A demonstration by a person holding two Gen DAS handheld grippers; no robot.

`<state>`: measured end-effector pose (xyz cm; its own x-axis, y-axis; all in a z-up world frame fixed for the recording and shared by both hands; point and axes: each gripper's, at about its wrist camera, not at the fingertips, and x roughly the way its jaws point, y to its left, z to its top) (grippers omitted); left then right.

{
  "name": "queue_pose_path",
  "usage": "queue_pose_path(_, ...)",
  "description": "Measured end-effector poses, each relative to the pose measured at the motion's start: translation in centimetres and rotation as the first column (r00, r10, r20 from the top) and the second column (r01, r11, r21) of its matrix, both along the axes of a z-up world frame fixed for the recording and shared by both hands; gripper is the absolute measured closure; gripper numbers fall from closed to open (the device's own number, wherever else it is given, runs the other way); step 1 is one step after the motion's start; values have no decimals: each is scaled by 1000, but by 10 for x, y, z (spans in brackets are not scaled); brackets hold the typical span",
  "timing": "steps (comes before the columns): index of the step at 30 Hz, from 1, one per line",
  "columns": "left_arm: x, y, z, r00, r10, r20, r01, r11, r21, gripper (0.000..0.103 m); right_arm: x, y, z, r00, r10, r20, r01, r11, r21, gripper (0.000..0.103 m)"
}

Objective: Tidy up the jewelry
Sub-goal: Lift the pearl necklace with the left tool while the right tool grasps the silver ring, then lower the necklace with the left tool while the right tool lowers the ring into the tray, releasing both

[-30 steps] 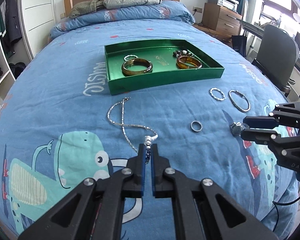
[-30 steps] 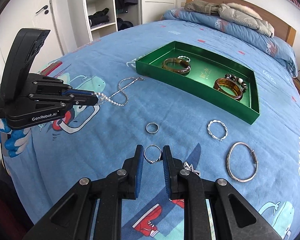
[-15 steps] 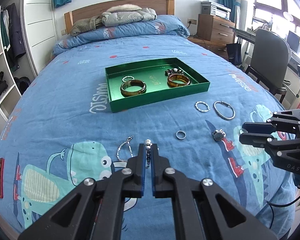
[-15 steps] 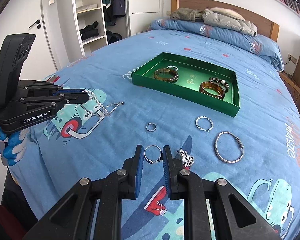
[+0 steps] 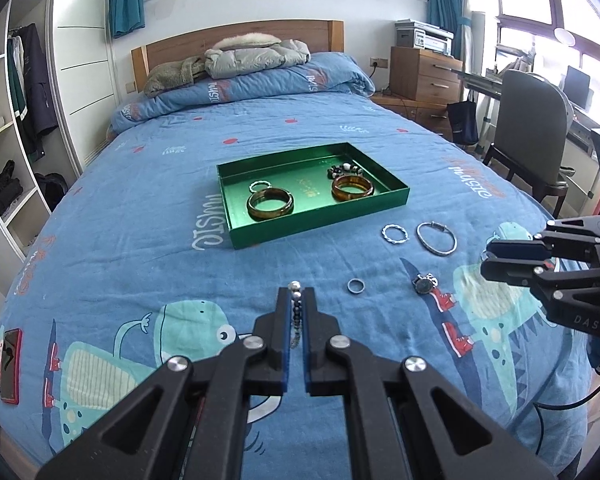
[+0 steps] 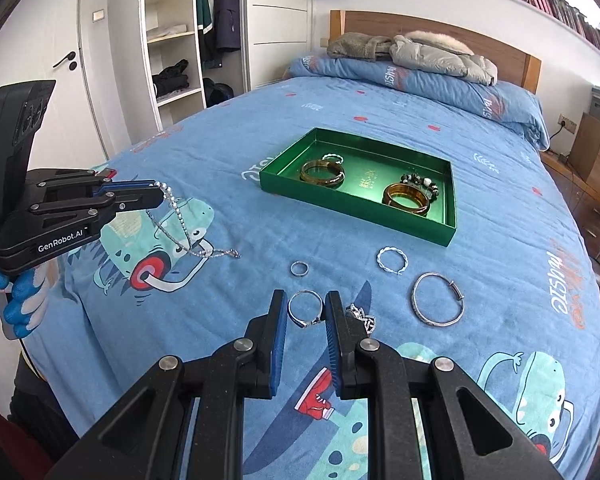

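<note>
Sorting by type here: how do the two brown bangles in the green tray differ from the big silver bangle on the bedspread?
The two brown bangles are thick, amber-coloured bands; the silver bangle is a thin metal hoop with a small fitting on its rim. The brown ones lie inside the green tray, already put away; the silver one lies on the bedspread, outside it. All three lie flat, and neither tool holds them.
</note>
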<state>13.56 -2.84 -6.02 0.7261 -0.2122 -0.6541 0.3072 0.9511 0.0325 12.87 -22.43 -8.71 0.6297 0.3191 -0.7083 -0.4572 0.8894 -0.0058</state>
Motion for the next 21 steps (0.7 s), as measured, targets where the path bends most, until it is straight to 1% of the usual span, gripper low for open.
queue_pose_path(6,7,2,10,1000,-4,20,4,1000,-2,99,5,0,16,999,-16,35,15,1000,9,84)
queue_pose_path(9,20,4,18,1000,-13,20,14,1000,-17,99,14,-2,24,998,-25,53,24,1000,12,84)
queue_pose_path(12,42,4,34,999,-16,32,17,999,-30,99,31,-5,38,996,-41,77,40,999,14,84)
queue_pose_path(17,91,2,66,998,-16,55,20,997,-73,99,75,-12,75,987,-83,135,77,996,49,84)
queue_pose_path(21,136,-9,79,997,-27,72,32,998,-63,99,119,-12,95,979,-107,172,94,992,81,84)
